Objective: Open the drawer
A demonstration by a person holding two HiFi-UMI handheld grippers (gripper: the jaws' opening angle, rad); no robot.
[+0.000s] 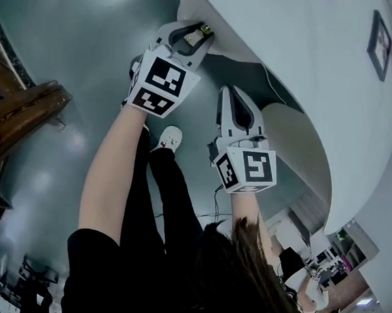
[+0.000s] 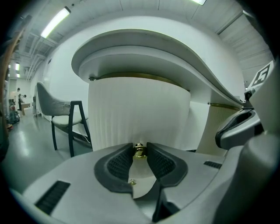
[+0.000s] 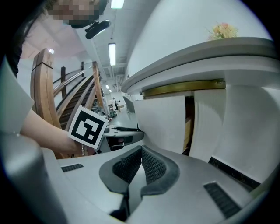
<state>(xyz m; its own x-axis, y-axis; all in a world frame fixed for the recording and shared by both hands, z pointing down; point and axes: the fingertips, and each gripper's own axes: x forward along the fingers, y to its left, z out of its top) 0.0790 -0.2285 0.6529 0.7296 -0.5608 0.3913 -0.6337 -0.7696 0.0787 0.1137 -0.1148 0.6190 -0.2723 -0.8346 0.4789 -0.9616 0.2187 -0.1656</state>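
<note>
Left tongs (image 2: 140, 148) grip the drawer (image 2: 140, 109) knob (image 2: 139, 152); right tongs (image 3: 141, 152) are empty.
The left tongs are clamped narrowly on the small brass knob, which sits between their pads at the very tips. The knob is on the drawer's ribbed white front, under the curved white surface (image 1: 273, 30). A dark gap (image 3: 188, 127) shows along that front's right edge. Further right, the right tongs are pressed together on nothing, near the drawer front but not touching it.
</note>
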